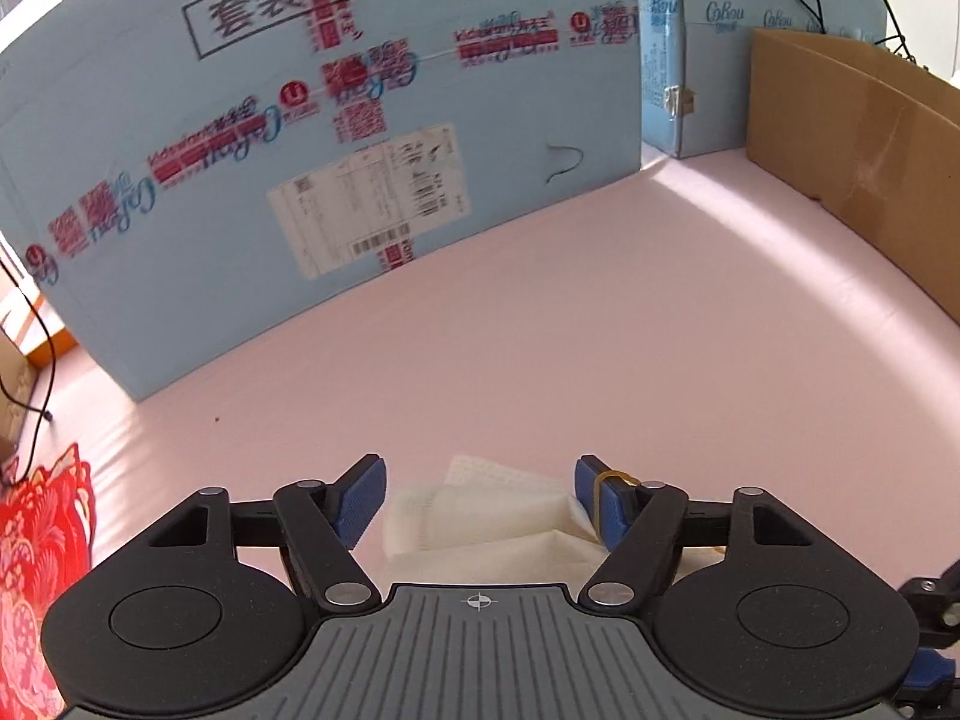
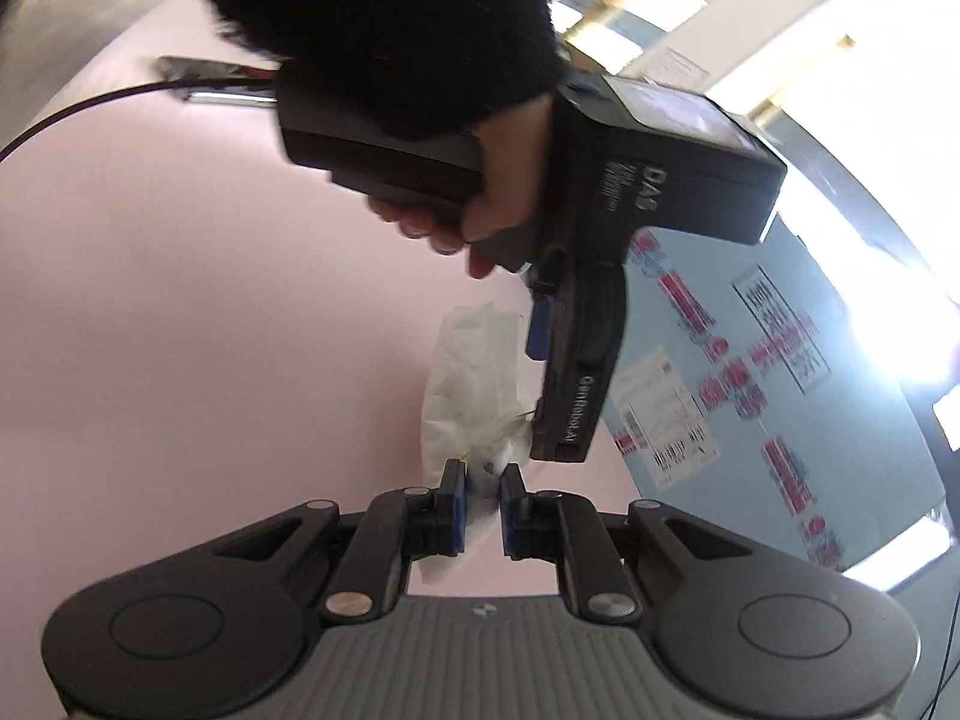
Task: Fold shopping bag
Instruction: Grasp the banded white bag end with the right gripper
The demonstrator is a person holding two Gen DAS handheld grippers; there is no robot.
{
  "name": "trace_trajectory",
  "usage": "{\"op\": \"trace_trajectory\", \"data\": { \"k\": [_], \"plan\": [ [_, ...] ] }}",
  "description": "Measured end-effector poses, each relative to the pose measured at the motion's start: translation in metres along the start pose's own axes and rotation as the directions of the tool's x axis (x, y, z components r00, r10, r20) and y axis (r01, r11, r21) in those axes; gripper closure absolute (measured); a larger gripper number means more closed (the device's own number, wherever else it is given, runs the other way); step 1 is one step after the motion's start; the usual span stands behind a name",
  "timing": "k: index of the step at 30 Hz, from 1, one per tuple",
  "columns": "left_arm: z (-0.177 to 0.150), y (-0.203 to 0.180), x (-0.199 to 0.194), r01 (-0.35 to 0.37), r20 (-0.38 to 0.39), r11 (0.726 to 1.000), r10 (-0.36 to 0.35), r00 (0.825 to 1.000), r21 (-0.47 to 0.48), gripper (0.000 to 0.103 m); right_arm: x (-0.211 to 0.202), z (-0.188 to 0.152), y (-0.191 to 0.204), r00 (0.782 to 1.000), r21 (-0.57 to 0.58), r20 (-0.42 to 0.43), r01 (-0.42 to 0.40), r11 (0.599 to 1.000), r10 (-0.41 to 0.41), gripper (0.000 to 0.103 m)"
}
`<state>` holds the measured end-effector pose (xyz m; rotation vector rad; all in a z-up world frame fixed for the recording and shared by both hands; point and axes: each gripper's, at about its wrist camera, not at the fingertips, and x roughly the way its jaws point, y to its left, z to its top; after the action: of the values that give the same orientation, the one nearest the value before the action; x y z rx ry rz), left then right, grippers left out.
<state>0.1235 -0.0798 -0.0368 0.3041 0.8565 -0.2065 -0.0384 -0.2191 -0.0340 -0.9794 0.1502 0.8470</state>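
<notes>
Across the pink table [image 1: 600, 312], a large blue carton [image 1: 336, 138] stood upright at the far side, printed with red and blue marks and bearing a white shipping label [image 1: 372, 198]. Beside it, at the right, stood a second blue carton [image 1: 666, 60] and a low brown cardboard wall [image 1: 870, 138]. A red paper cutting [image 1: 36, 570] lay at the table's left edge, with a black cable [image 1: 36, 360] just above it.

Near the middle of the table lay the bag [image 1: 480, 516], white, thin and translucent, crumpled into overlapping folded layers with soft creases and a faint woven texture. In the left wrist view it rested on the table between the fingers of the left gripper [image 1: 480, 501], whose blue pads [image 1: 363, 498] were spread wide apart, one on each side of the bag. A yellow rubber band [image 1: 612, 477] circled the right-hand pad.

In the right wrist view the bag [image 2: 468, 384] appeared as a long bunched strip. The right gripper [image 2: 481, 507] had its fingers drawn close with a bunched end of the bag between the pads. The left hand [image 2: 480, 204], in a black sleeve [image 2: 384, 18], held its gripper's handle above the bag.
</notes>
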Motion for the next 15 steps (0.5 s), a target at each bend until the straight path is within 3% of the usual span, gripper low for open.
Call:
{"op": "trace_trajectory", "data": {
  "k": [5,8,11,12,15],
  "plan": [
    [-0.02,-0.009,-0.011,-0.046,0.017,0.99,0.044,0.999,0.131,0.026,-0.005,-0.007,-0.001,1.0,0.079,-0.016,-0.018,0.997,0.02,0.093],
    [-0.035,-0.023,-0.027,-0.098,0.082,0.958,0.078,0.994,0.269,0.026,0.002,-0.013,-0.017,0.996,0.276,-0.058,-0.055,0.96,0.073,0.094],
    [-0.048,-0.04,-0.044,-0.169,0.15,0.923,0.123,0.981,0.345,0.026,0.011,-0.025,-0.048,0.985,0.563,-0.096,-0.067,0.824,0.146,0.094],
    [-0.051,-0.045,-0.05,-0.187,0.171,0.907,0.13,0.977,0.377,0.026,0.013,-0.029,-0.058,0.98,0.649,-0.097,-0.072,0.758,0.175,0.094],
    [-0.055,-0.049,-0.065,-0.189,0.207,0.886,0.108,0.972,0.424,0.026,0.022,-0.041,-0.075,0.967,0.791,-0.1,-0.065,0.608,0.234,0.094]
  ]
}}
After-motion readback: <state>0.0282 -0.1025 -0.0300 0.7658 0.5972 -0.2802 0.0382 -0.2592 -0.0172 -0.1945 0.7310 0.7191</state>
